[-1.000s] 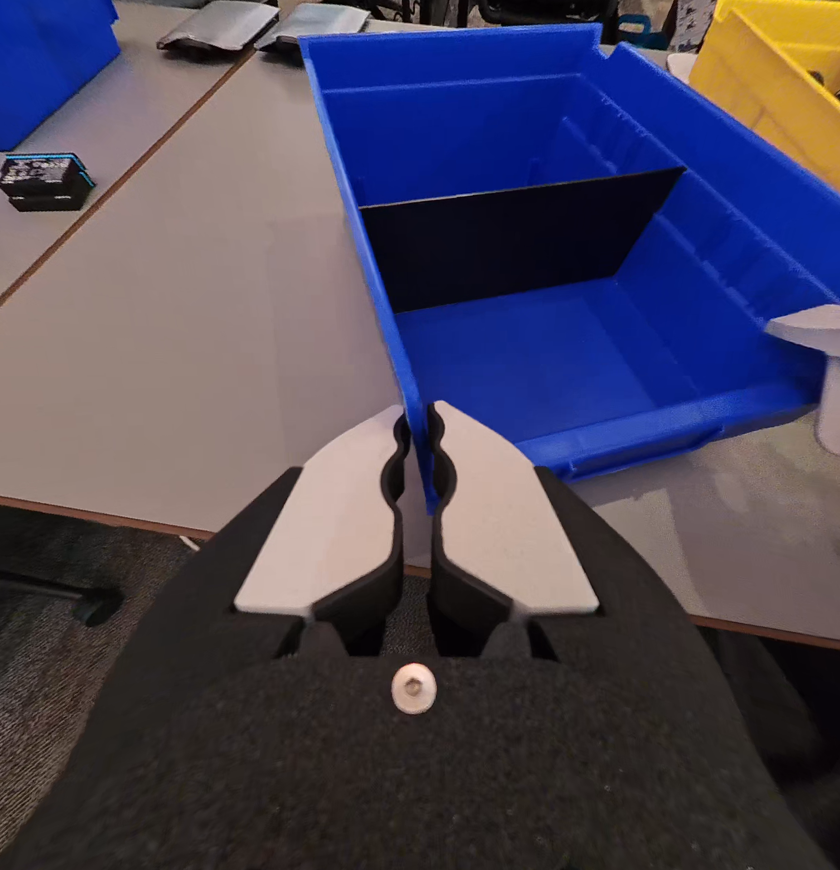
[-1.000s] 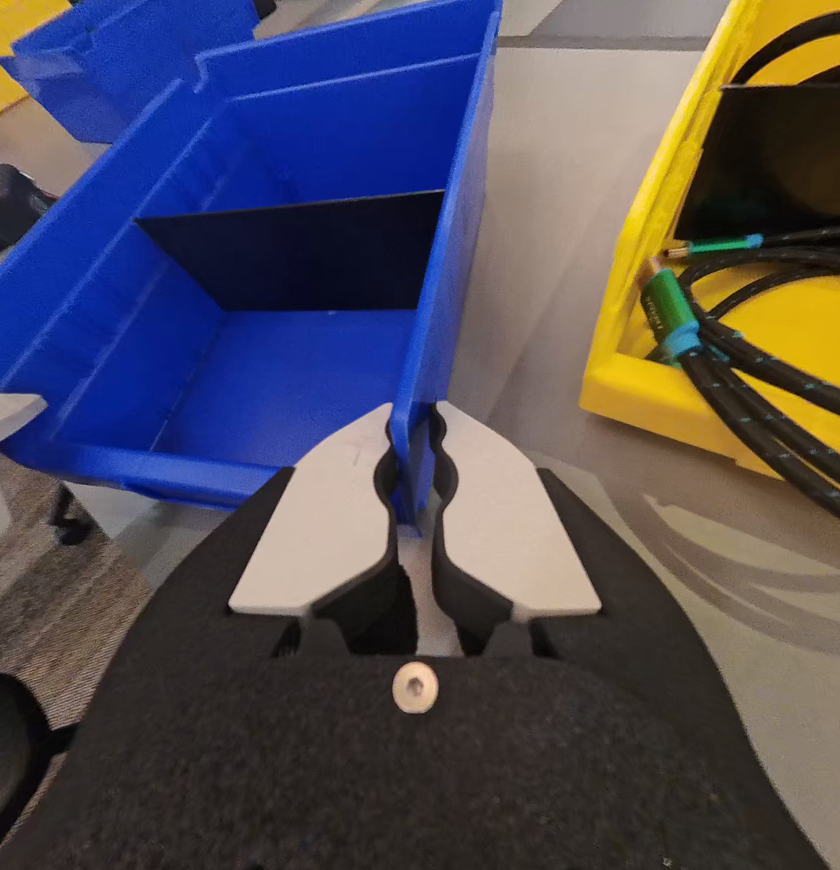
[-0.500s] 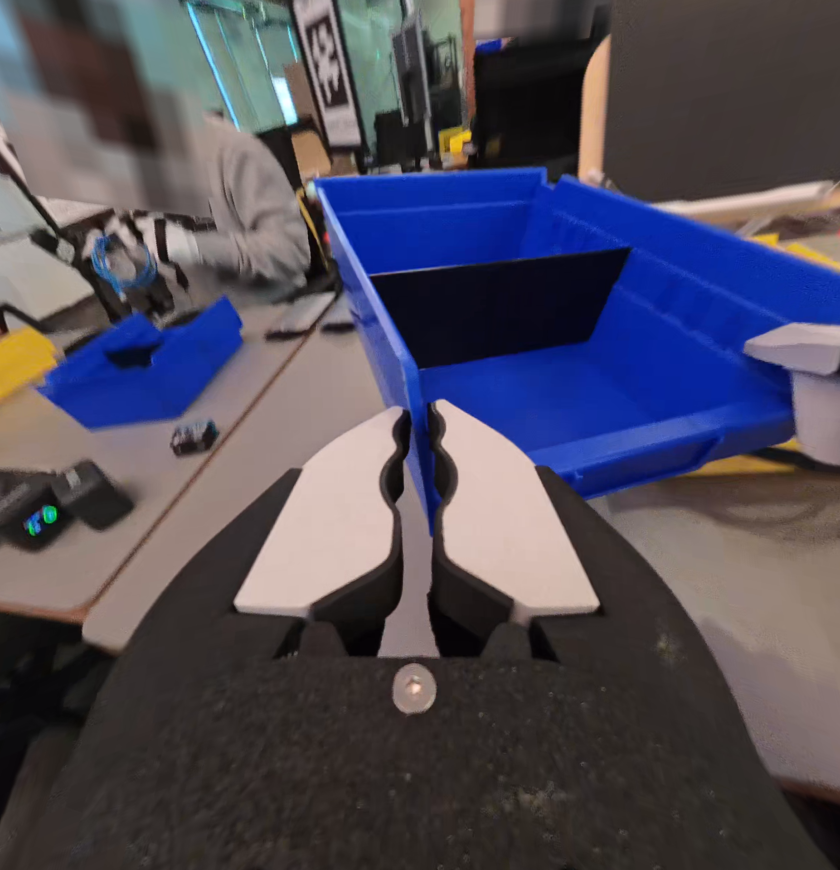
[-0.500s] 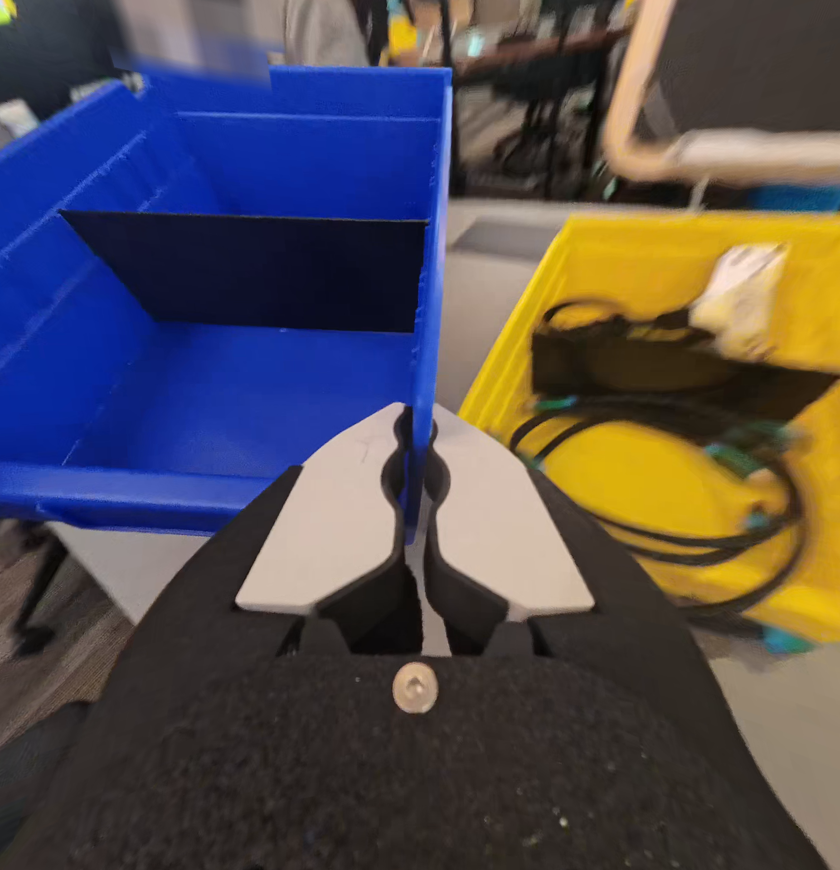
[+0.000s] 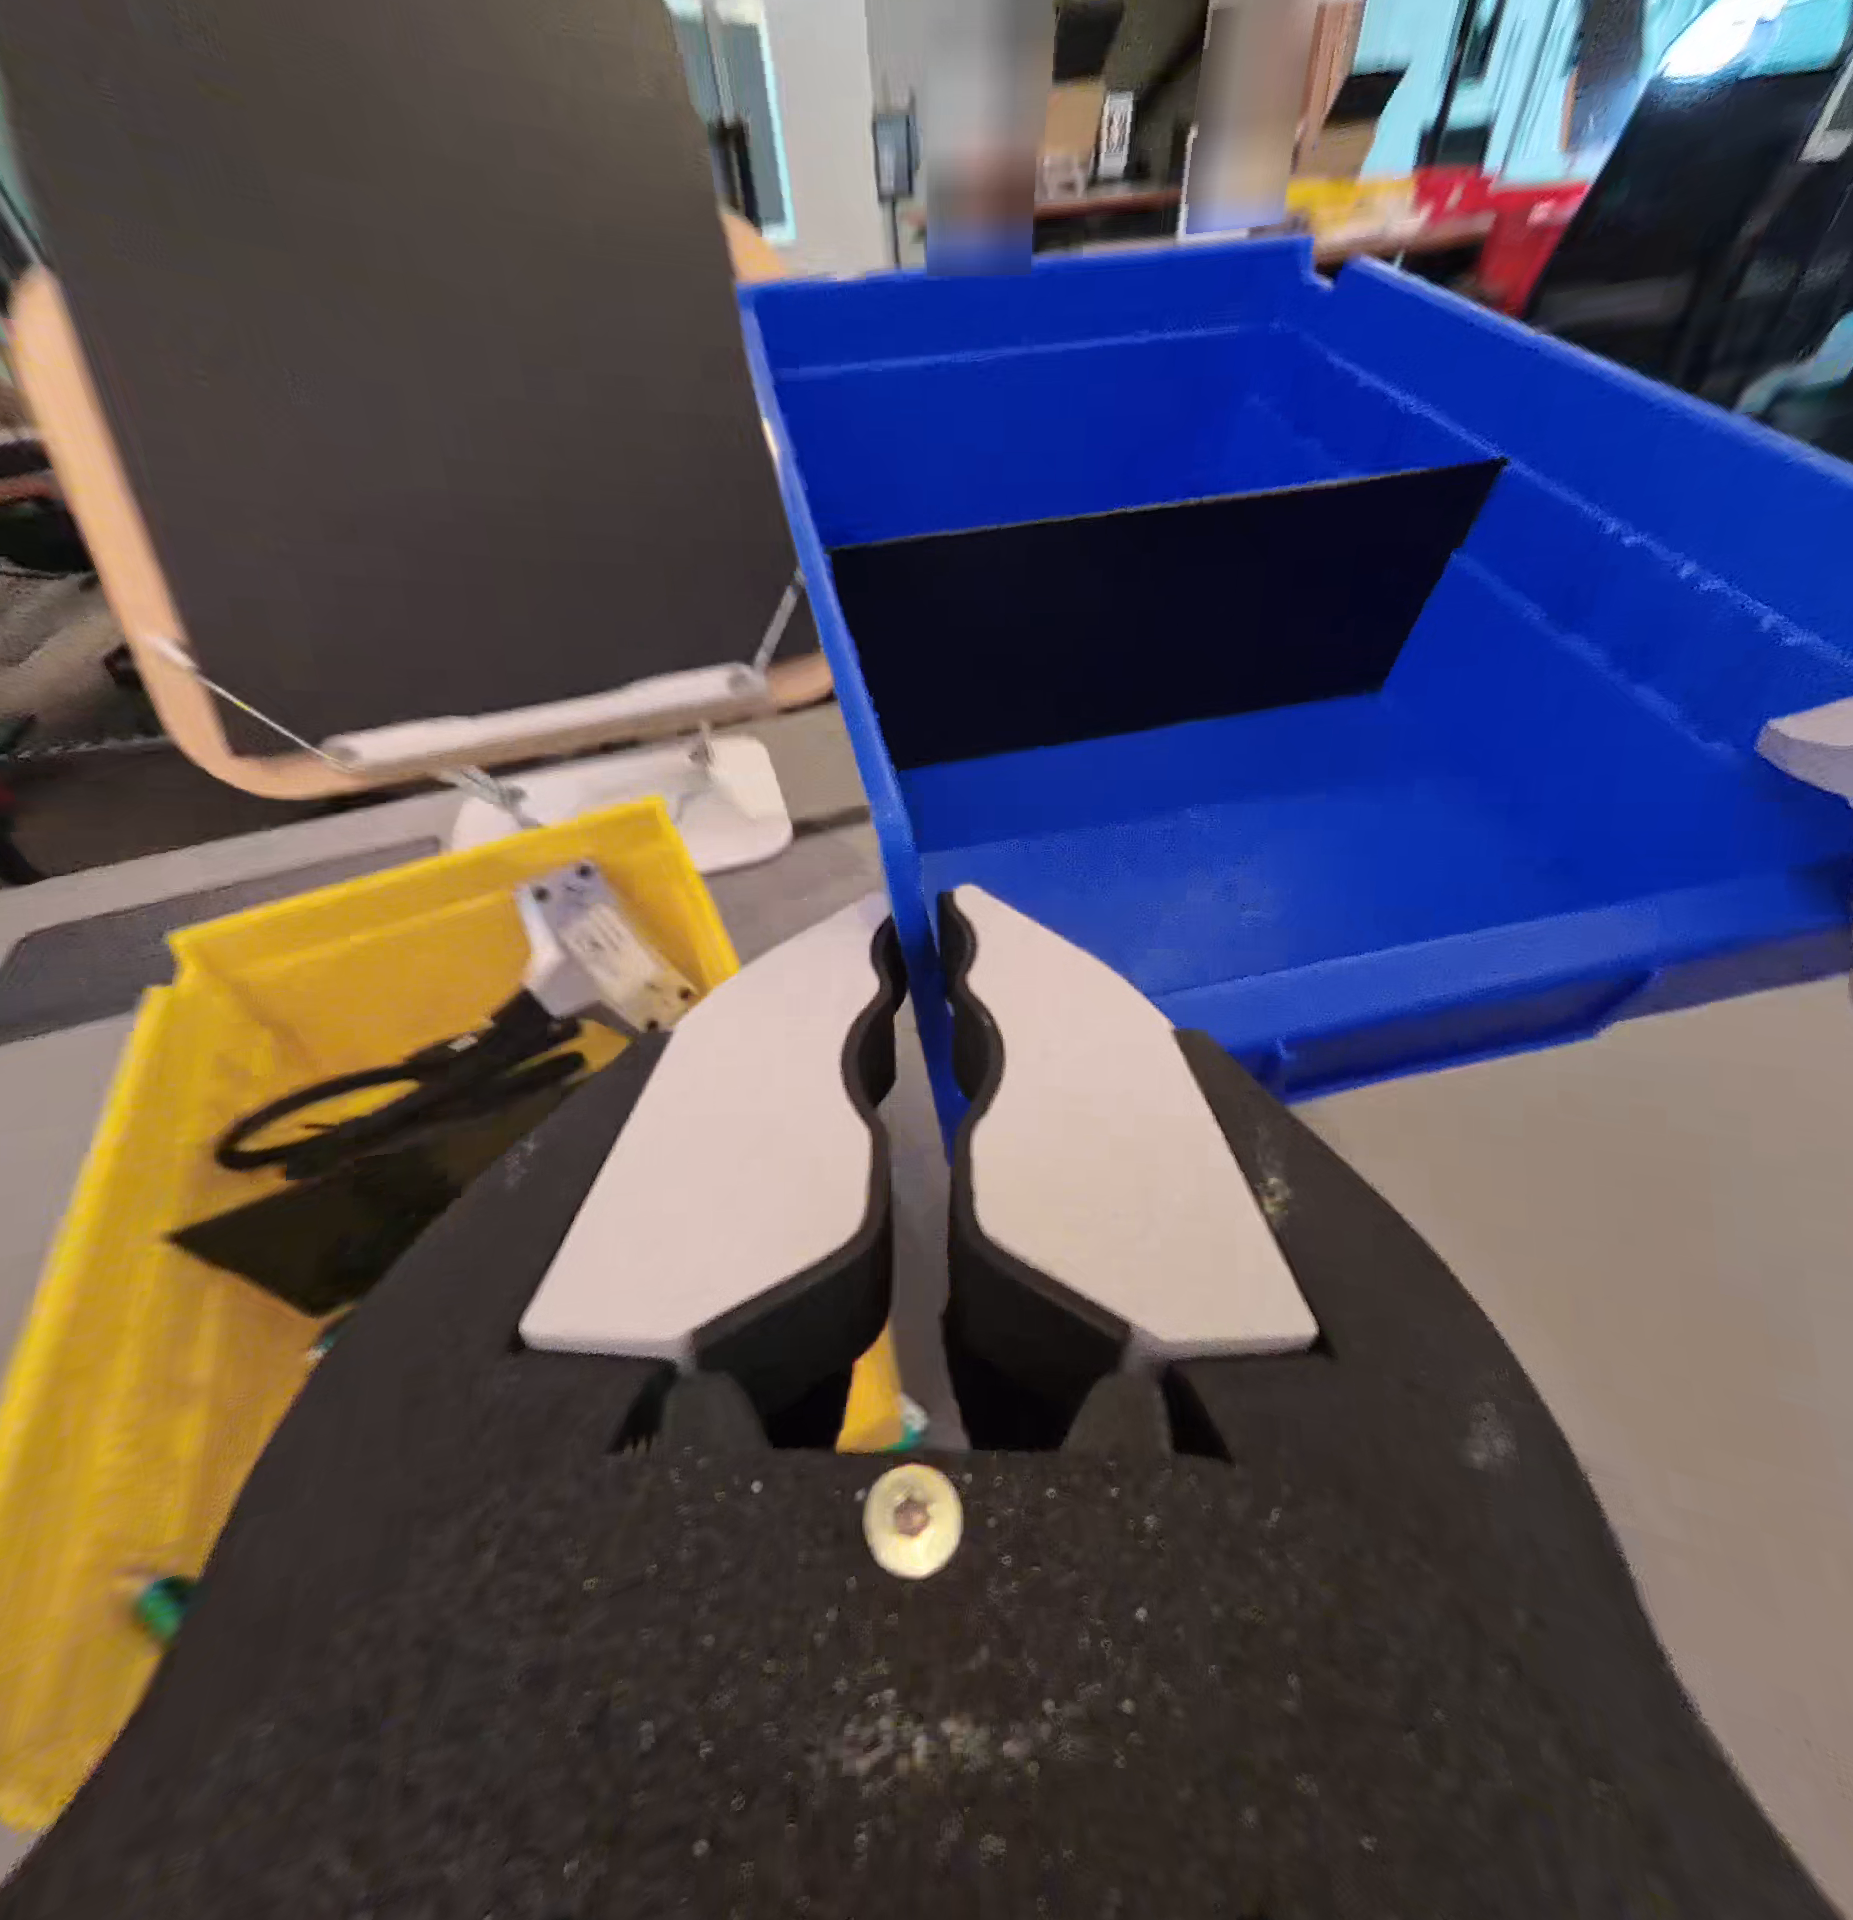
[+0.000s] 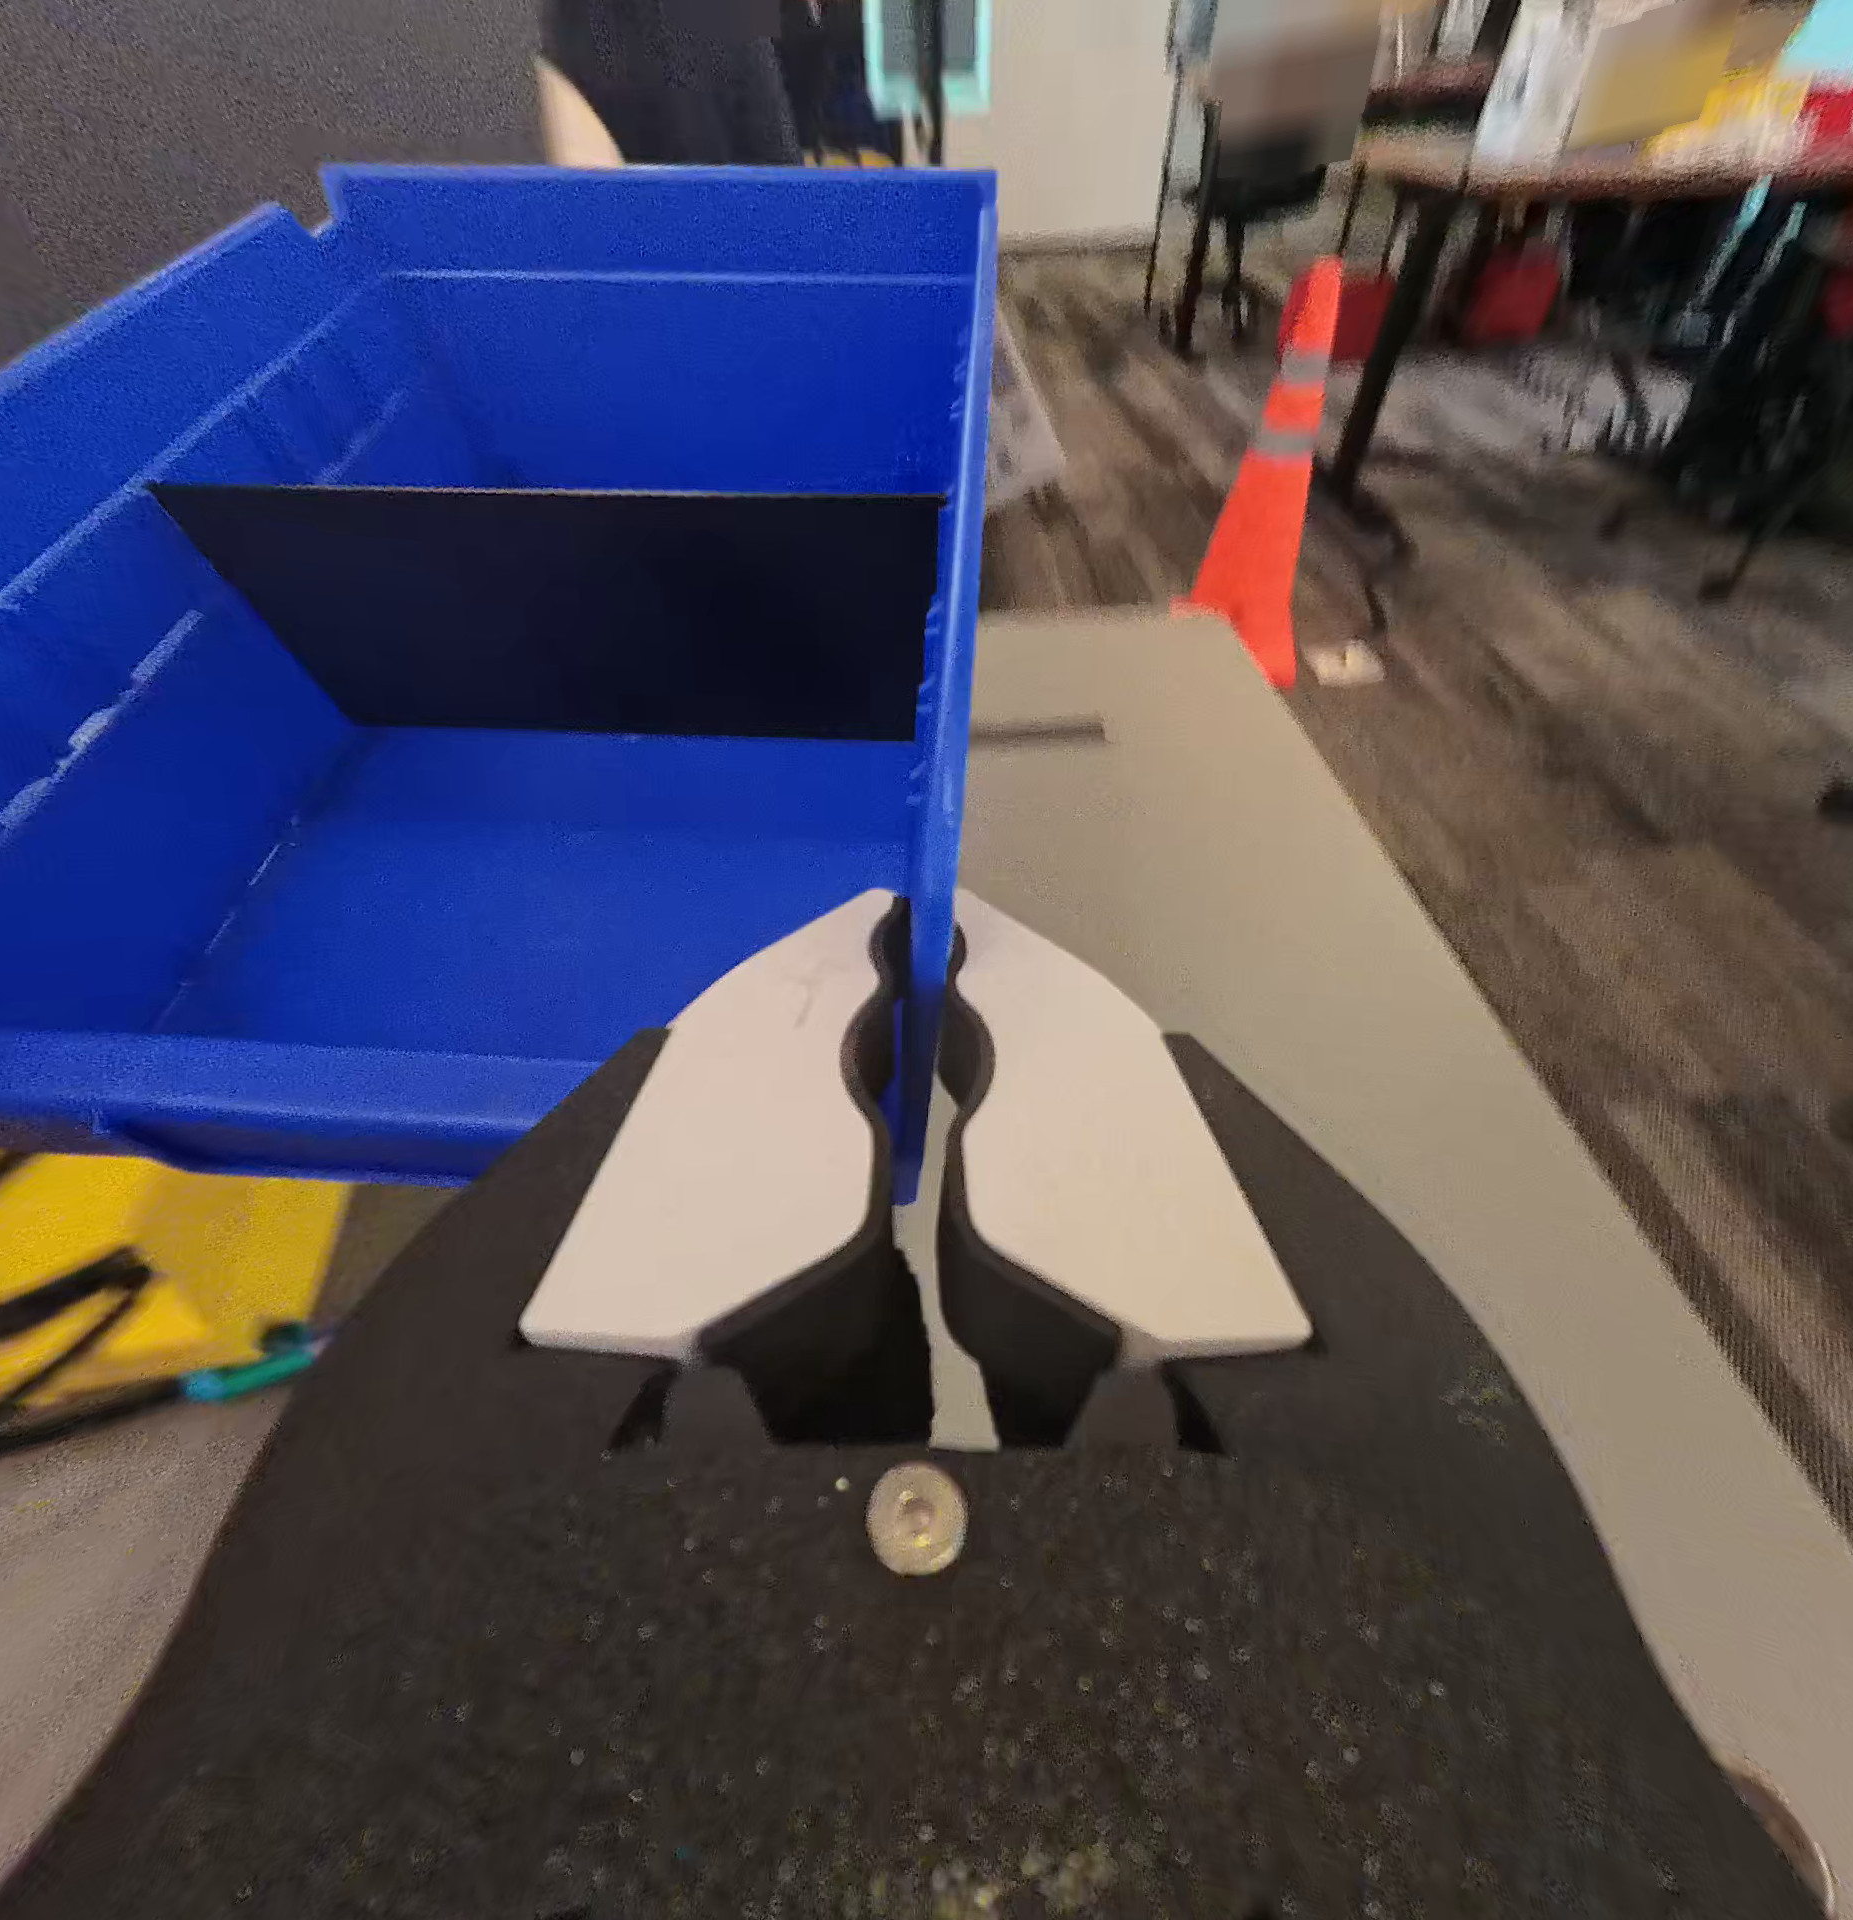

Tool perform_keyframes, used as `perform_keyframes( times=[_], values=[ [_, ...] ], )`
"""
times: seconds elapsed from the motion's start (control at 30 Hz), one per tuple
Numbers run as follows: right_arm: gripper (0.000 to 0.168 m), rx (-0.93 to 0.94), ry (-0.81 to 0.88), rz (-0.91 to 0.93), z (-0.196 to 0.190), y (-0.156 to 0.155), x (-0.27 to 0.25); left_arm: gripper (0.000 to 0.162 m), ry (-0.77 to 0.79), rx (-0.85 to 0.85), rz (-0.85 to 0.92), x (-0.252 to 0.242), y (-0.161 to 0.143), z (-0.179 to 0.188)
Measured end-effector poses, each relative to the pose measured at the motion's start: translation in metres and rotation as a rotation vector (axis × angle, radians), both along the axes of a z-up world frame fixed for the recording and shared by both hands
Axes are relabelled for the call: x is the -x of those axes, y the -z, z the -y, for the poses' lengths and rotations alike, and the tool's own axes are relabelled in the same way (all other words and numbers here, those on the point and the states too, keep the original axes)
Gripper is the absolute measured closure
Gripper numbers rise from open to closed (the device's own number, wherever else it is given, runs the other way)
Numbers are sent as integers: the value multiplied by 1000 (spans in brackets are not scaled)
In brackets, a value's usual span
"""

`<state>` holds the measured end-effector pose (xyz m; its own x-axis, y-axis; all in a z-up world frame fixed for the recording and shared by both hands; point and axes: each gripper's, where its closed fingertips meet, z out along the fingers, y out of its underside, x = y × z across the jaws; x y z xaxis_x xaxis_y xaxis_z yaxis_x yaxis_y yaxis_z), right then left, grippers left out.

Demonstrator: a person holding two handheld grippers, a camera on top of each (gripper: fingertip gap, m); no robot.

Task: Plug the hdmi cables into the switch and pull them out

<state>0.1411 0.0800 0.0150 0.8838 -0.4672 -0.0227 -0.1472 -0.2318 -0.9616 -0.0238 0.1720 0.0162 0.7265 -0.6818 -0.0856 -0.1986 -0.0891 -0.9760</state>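
My left gripper [image 5: 920,904] is shut on the left wall of an empty blue bin [image 5: 1317,904] that has a black divider [image 5: 1130,592]. My right gripper [image 6: 927,904] is shut on the same bin's right wall [image 6: 958,623]. The bin hangs between them above the grey table. A yellow bin [image 5: 174,1299] lies to the left and below. It holds coiled black HDMI cables [image 5: 382,1101] and a white device [image 5: 600,945]. In the right wrist view the yellow bin [image 6: 122,1216] shows under the blue bin's front edge, with a teal-green plug [image 6: 247,1371].
A dark panel with a wooden rim [image 5: 402,343] stands on a white foot behind the yellow bin. The grey table [image 6: 1265,987] ends at the right, with carpet floor and an orange cone [image 6: 1265,499] beyond. Chairs and desks stand farther back. There is about 20 cm between the tips of the two grippers. It is some 20 cm from my left tips to the teal-green plug [image 6: 247,1371].
Both grippers stay shut on the blue bin and have lifted and swung it to the right. The yellow bin, formerly right of it, now lies left of and below it.
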Motion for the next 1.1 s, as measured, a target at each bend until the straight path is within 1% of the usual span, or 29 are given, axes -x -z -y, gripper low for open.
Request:
perform_keyframes(
  times=[0.1,0.2,0.23,0.27,0.33,0.37,0.43,0.5,0.53,0.63,0.67,0.7,0.8,0.87,0.9,0.93,0.97,1.03,1.1],
  values=[
    [166,86,-1,-142,10,70,-39,158,-14,46,-65,-39,51,7],
    [166,143,-44,-208,10,119,-62,157,11,94,-148,-58,92,14],
    [165,154,-58,-206,10,130,-68,156,31,124,-165,-62,106,18],
    [166,140,-76,-177,10,133,-73,155,59,158,-170,-65,119,24],
    [166,186,-77,-139,14,145,-83,153,124,221,-195,-70,143,36],
    [165,209,-71,-174,16,154,-86,152,143,222,-191,-71,147,39],
    [165,175,-57,-214,15,153,-88,151,181,199,-172,-73,147,43],
    [163,221,-30,-152,16,153,-91,151,208,187,-163,-73,142,45],
    [159,255,-26,-108,18,153,-91,151,226,180,-151,-72,137,46],
    [118,325,-12,31,25,143,-93,141,289,149,-106,-58,110,49],
    [114,337,1,60,28,137,-94,139,287,133,-96,-47,100,46],
    [114,340,18,89,31,131,-95,137,264,111,-91,-33,90,39],
    [103,324,43,164,36,111,-89,135,145,21,-40,23,51,11],
    [102,310,37,184,35,98,-76,134,110,30,6,57,31,-3],
    [98,299,19,182,32,92,-64,126,110,40,7,72,26,-7],
    [98,277,-7,187,27,84,-50,112,94,40,-6,90,24,-13],
    [98,258,-46,194,20,76,-33,105,64,34,-23,110,24,-20],
    [95,231,-137,184,3,65,9,105,-18,32,-46,152,36,-36],
    [94,170,-273,95,-18,62,65,103,-94,75,-58,189,59,-49]
  ],
)
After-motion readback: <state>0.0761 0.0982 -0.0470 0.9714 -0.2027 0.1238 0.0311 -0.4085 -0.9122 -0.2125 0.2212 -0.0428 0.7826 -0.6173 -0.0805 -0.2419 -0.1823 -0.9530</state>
